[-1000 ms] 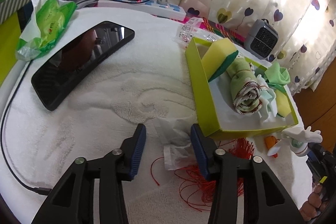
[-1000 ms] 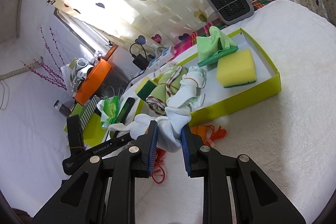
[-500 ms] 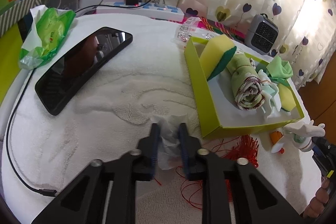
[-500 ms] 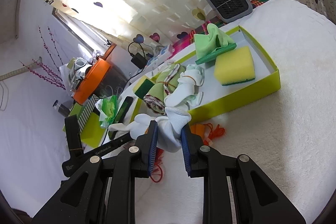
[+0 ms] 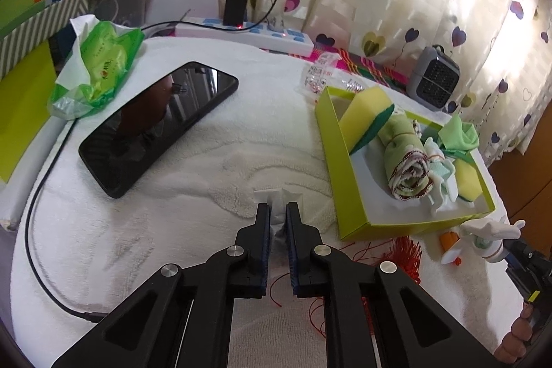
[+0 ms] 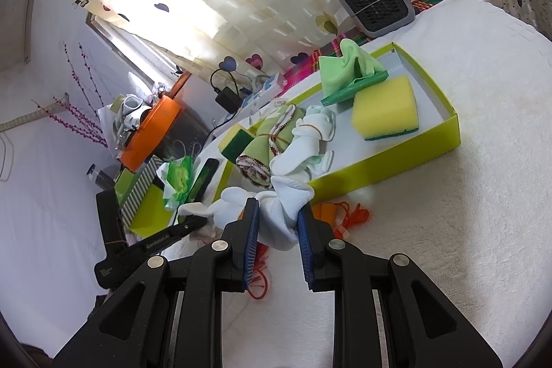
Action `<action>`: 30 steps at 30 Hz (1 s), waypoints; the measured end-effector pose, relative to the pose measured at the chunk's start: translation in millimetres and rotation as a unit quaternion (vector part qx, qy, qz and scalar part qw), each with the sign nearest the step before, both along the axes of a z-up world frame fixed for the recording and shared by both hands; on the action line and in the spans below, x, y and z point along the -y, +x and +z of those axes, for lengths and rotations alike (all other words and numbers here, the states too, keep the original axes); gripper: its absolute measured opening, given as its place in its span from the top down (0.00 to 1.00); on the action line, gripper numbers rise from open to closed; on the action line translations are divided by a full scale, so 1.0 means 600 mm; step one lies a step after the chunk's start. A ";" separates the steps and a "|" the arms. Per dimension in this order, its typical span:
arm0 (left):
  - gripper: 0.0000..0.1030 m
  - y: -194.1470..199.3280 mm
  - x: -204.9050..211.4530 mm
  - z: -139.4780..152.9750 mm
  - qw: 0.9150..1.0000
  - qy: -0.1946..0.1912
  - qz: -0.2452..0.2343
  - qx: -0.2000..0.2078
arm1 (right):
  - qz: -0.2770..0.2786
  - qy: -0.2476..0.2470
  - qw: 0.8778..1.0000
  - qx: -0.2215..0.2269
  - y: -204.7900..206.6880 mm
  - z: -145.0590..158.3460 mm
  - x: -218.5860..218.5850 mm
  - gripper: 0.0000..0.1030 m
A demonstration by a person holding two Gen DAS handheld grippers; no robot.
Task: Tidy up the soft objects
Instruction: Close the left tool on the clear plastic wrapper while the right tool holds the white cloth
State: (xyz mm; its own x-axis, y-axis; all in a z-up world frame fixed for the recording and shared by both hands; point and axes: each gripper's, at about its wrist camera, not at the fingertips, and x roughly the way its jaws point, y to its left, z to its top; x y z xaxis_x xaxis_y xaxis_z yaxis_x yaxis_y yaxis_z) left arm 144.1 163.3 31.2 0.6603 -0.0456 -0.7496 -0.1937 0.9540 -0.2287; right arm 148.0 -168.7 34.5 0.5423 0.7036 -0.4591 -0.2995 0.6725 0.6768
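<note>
A lime-green box [image 5: 334, 161] on the white towel holds yellow sponges [image 5: 364, 112], a rolled green cloth [image 5: 405, 161], white socks and a green cloth; it also shows in the right wrist view [image 6: 386, 164]. My left gripper [image 5: 277, 214] is shut on a crumpled white tissue [image 5: 277, 197], held just left of the box's near corner. My right gripper [image 6: 277, 212] is shut on a white sock bundle [image 6: 286, 195], held in front of the box's near wall. That bundle also shows in the left wrist view [image 5: 490, 233].
A black phone [image 5: 158, 126] and a green wipes pack [image 5: 100, 68] lie at the left. A power strip [image 5: 248, 33] and small grey fan [image 5: 433, 81] stand at the back. Red thread [image 5: 396, 250] and an orange piece [image 6: 345, 212] lie before the box. A cable [image 5: 34, 212] runs along the left edge.
My left gripper closed on the white tissue and lifted it off the towel. My right gripper kept its hold on the sock bundle and moved slightly.
</note>
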 end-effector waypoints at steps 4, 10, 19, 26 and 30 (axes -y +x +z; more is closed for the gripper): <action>0.92 -0.005 0.003 0.009 1.000 -0.002 -0.002 0.005 | -0.002 0.000 1.000 0.001 -0.002 0.002 0.002 0.78; 0.92 -0.017 0.005 0.025 1.000 -0.006 -0.002 0.017 | -0.006 -0.001 1.000 0.008 -0.006 0.011 0.006 0.78; 0.92 -0.033 0.008 0.064 0.999 -0.006 -0.002 0.044 | -0.012 -0.002 1.000 0.024 -0.013 0.029 0.016 0.78; 0.92 -0.040 0.026 0.088 0.998 -0.012 -0.018 0.060 | -0.017 -0.003 0.999 0.033 -0.017 0.039 0.022 0.78; 0.92 -0.038 0.036 0.100 0.997 -0.022 -0.029 0.066 | -0.021 -0.003 0.999 0.038 -0.016 0.046 0.025 0.78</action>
State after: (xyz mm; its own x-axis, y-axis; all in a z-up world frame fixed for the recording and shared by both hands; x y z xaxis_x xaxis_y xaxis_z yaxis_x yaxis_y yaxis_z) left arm 121.4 141.5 91.3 0.7487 -0.1183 -0.6522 -0.1035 0.9510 -0.2912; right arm 138.5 -183.8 62.2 0.6050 0.6763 -0.4202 -0.3203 0.6899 0.6492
